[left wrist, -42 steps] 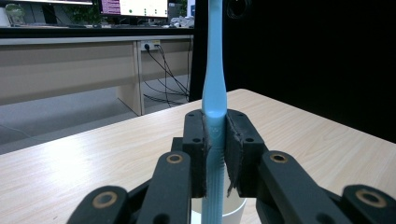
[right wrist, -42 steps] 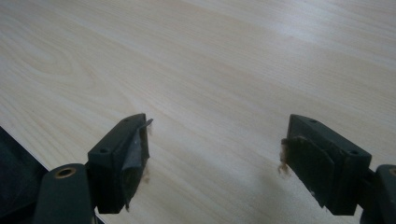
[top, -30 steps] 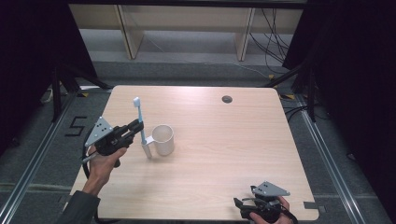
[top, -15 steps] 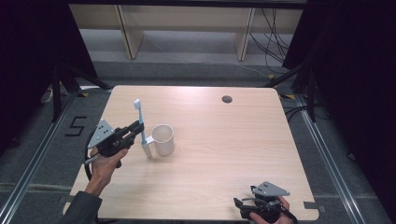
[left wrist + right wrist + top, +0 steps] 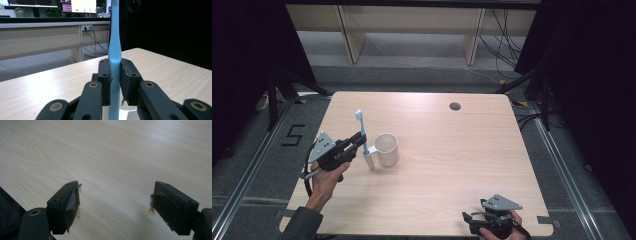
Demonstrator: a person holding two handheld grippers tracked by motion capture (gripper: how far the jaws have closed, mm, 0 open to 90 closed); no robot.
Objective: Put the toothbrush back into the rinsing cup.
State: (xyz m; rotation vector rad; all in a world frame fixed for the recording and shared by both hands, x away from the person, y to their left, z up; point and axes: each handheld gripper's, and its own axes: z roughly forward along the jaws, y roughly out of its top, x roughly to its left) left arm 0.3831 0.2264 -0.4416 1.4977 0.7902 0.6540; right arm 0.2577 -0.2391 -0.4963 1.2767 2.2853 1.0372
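Note:
A light blue toothbrush (image 5: 363, 140) stands nearly upright, its bristle head at the top, just left of a cream mug (image 5: 387, 149) on the wooden table (image 5: 447, 145). My left gripper (image 5: 362, 139) is shut on the toothbrush's handle; in the left gripper view the two pads clamp the toothbrush (image 5: 115, 62) at mid-handle. The brush's lower end hangs beside the mug's handle. My right gripper (image 5: 467, 220) rests at the table's near right edge, and the right gripper view shows its jaws wide apart over bare wood, with the right gripper (image 5: 115, 197) holding nothing.
A dark round hole (image 5: 455, 106) sits near the table's far edge. Shelving legs and cables stand on the floor beyond the table. Black curtains flank both sides. A floor marking "5" (image 5: 293, 135) lies left of the table.
My left gripper has drifted slightly down and left with the toothbrush, staying beside the mug. The right gripper has not moved.

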